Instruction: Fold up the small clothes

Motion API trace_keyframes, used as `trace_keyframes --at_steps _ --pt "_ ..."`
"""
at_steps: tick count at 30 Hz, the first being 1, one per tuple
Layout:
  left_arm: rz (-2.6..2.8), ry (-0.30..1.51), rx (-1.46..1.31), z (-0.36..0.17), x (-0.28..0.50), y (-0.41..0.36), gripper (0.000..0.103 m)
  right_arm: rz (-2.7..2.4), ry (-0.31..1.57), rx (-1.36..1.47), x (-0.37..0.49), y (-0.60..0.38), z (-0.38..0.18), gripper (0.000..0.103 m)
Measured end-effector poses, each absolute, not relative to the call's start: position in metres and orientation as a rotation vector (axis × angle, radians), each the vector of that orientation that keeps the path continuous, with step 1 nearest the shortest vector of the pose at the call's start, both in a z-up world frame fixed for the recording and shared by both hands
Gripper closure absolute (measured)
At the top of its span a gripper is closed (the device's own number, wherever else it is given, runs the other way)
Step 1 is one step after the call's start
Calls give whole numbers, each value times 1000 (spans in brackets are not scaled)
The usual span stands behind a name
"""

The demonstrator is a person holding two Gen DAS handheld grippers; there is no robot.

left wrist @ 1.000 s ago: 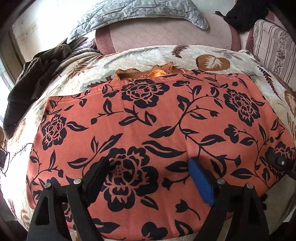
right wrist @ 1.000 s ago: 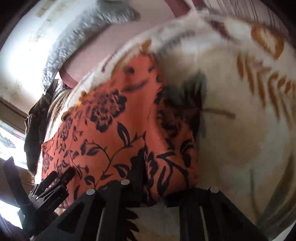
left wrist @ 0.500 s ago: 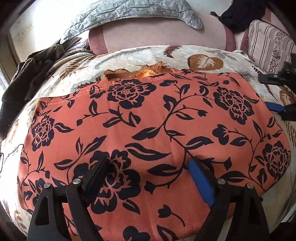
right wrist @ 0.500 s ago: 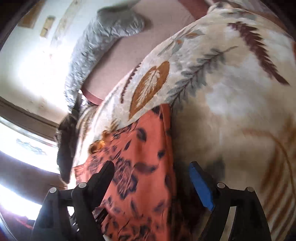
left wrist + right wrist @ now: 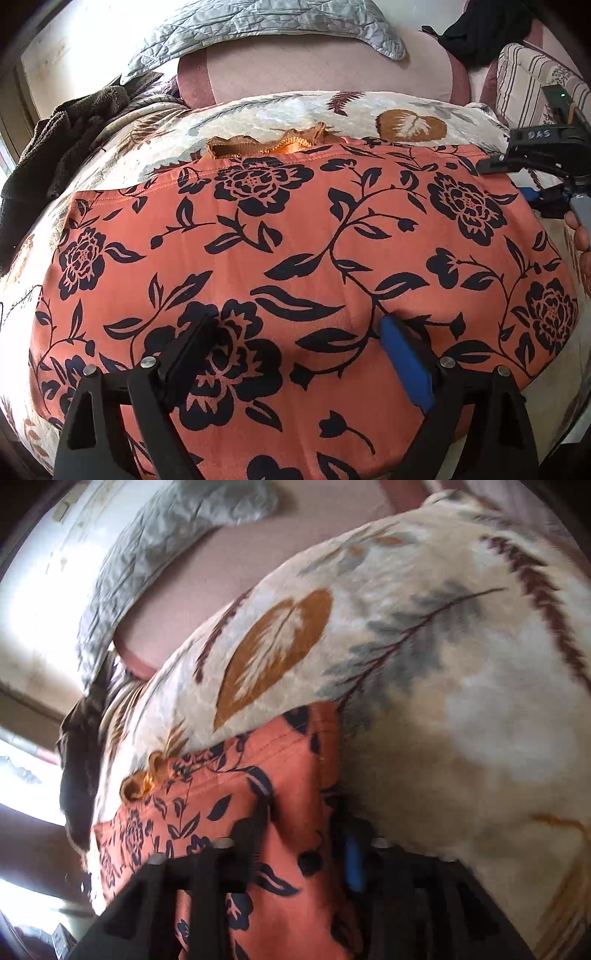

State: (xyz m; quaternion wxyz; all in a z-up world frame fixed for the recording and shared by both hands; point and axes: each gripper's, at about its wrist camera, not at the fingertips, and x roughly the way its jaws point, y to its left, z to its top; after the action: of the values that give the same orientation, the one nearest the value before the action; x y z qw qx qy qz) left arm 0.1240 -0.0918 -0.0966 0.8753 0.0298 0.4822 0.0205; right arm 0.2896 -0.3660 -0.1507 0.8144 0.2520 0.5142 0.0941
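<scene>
Your right gripper (image 5: 303,834), having let go and shifted, now closes around the orange black-flowered garment's (image 5: 295,258) far-right corner on the leaf-patterned blanket (image 5: 277,110); left gripper (image 5: 295,332) hovers unclenched.

My left camera looks steeply down along my left hand-held gripper (image 5: 295,339), close over the orange flowered garment (image 5: 295,236) on the bed blanket (image 5: 280,114). My right camera looks down at the garment's right edge, very near. Both views share garment, blanket, grey pillow (image 5: 258,22).

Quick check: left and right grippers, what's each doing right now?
Left gripper: open, jaws wide over the floral garment, holding nothing.
Right gripper: jaws closing around the garment's edge, not yet gripping.
</scene>
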Motion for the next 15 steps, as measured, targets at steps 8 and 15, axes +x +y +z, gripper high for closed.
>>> trace_keyframes --at_steps 8,15 --pt "54 1018 61 -97 127 -92 10 373 981 626 203 -342 -109 24" --pt "49 982 -11 -66 110 -65 11 381 1030 792 195 -341 -150 25"
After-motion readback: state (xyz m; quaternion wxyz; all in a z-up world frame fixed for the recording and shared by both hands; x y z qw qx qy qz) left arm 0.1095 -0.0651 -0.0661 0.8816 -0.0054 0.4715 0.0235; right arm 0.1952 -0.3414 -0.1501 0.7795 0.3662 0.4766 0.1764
